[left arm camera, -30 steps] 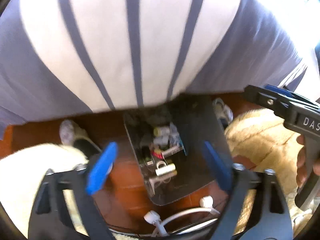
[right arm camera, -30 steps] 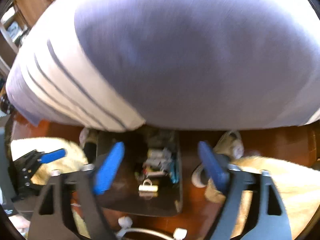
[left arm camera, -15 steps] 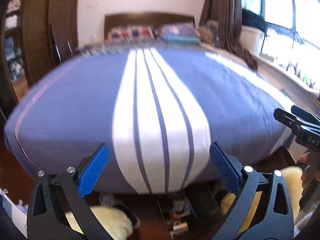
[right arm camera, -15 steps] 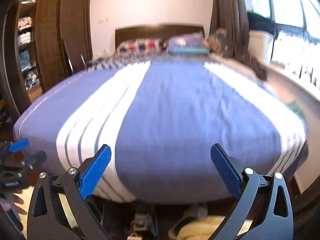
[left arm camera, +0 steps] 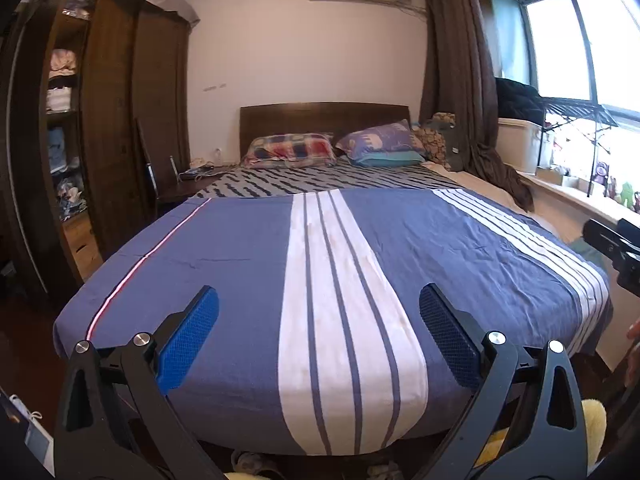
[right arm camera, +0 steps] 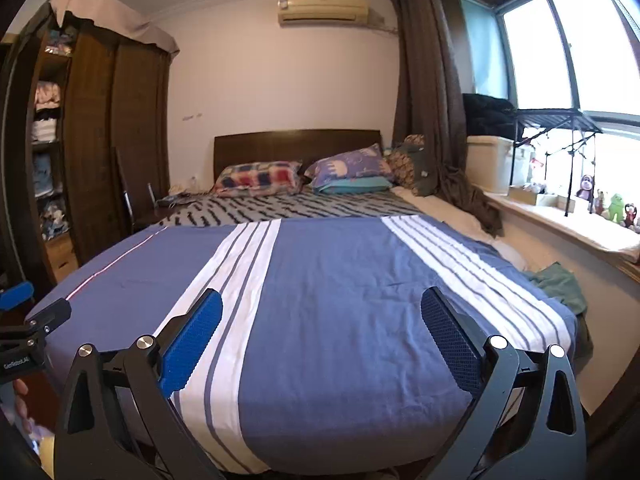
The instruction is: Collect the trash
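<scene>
Both grippers face a bed from its foot end. My left gripper is open and empty, held above the blue and white striped bedspread. My right gripper is open and empty too, to the right of the left one; the bedspread also fills the right wrist view. A green crumpled cloth lies at the bed's right edge. No trash shows on the bedspread. The dark tray of small items seen earlier on the floor is out of view.
Two pillows and a dark headboard at the far end. A tall wooden wardrobe stands left. A window sill with toys, a white box and a curtain are on the right.
Both grippers tilted up from the floor, where a dark tray of small items lay at the bed's foot, to look across the bed. Both stayed open.
</scene>
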`<state>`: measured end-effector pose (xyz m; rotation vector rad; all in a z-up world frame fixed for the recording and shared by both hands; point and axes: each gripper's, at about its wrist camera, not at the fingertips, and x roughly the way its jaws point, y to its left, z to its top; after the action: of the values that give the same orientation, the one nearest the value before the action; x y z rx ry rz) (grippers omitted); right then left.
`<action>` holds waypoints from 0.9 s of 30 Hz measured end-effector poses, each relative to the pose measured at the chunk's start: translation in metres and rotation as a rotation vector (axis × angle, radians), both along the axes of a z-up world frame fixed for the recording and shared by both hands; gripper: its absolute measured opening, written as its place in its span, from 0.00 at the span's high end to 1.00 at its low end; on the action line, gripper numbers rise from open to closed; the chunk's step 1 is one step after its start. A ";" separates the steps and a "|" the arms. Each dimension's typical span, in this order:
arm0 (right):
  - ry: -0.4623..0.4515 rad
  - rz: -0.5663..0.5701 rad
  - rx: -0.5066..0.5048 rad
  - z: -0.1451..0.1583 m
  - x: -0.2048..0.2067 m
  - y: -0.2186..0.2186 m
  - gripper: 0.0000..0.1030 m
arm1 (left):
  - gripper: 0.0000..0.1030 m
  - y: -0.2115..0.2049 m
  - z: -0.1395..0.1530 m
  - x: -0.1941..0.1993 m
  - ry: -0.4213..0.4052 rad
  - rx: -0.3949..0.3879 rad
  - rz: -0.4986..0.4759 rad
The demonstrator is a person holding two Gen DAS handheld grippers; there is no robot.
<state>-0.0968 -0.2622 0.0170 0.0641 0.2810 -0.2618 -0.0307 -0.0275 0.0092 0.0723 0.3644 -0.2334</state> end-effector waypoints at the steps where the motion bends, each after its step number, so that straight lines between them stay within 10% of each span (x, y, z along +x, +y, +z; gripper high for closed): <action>1: -0.005 -0.010 0.002 0.000 -0.003 0.000 0.03 | 0.08 0.001 0.002 0.000 -0.002 -0.003 0.007; 27: -0.006 -0.022 -0.008 0.003 -0.011 0.019 0.03 | 0.08 0.012 0.008 -0.022 -0.027 -0.047 0.002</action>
<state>-0.1077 -0.2430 0.0198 0.0600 0.2738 -0.2848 -0.0529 -0.0152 0.0173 0.0285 0.3321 -0.2390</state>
